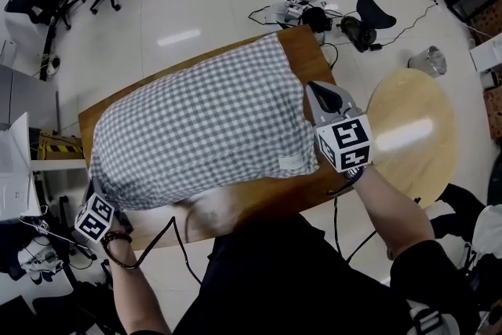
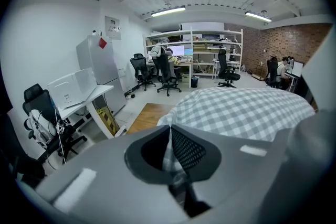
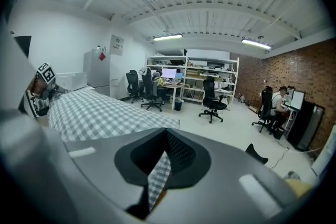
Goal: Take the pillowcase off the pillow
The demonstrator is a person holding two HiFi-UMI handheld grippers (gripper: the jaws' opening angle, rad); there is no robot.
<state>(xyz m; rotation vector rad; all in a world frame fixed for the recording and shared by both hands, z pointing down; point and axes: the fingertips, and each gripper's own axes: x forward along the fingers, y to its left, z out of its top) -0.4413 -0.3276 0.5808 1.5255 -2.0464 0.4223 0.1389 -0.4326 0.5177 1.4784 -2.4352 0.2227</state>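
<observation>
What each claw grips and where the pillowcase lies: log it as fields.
pillowcase: grey check, filled out, lying flat
surface: wooden table
left claw: shut on pillowcase fabric, near left corner
right claw: shut on pillowcase fabric, right edge
beside: round table, to the right

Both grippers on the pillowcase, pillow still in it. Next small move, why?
Probably lift both a little, with jaws shut. The left gripper pinches the pillowcase at its left end, the right gripper at its right edge, and the case lies full on the table; lifting should show which end the pillow can leave.
</observation>
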